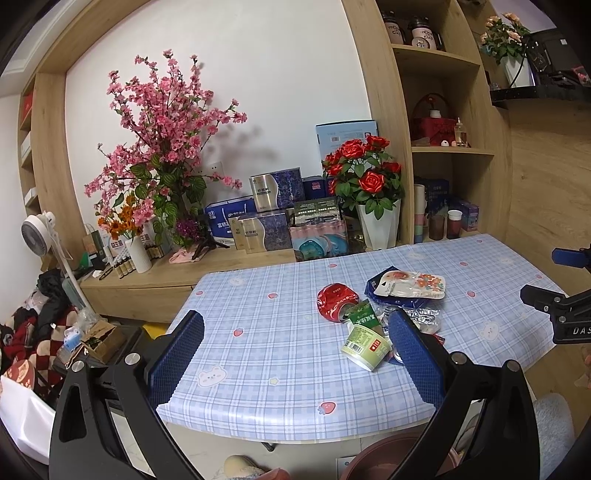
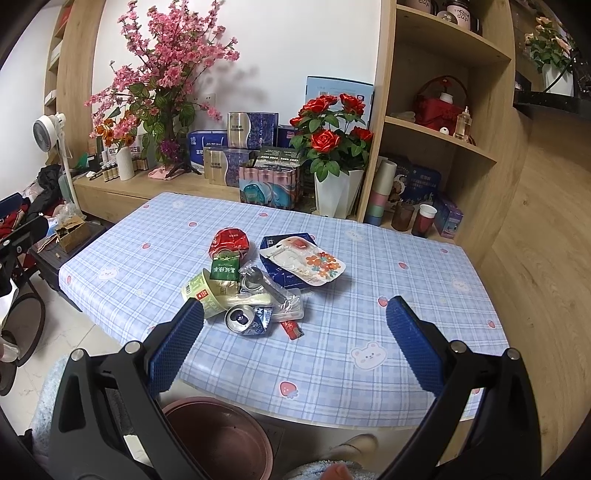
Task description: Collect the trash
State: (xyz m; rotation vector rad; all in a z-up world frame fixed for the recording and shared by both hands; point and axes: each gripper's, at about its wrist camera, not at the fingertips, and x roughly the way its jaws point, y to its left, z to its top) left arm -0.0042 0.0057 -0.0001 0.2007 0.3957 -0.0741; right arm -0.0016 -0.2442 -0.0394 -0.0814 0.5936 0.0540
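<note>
Both the left gripper (image 1: 295, 354) and right gripper (image 2: 294, 341) are hovering with textured blue pads spread wide, holding nothing. The trash pile (image 2: 258, 280) is sitting mid-table on the glossy plaid tablecloth (image 2: 369, 266): crumpled red can (image 2: 229, 240), green paper cup (image 2: 207, 291), flat floral pouch (image 2: 310, 262). Bare cloth is lying open at 3 o'clock of the pile; a round brown bin (image 2: 218, 439) is waiting below the near edge.

"DAS" on black clamp (image 1: 570, 325), "cup" on shelf jars (image 1: 424, 33)
</note>
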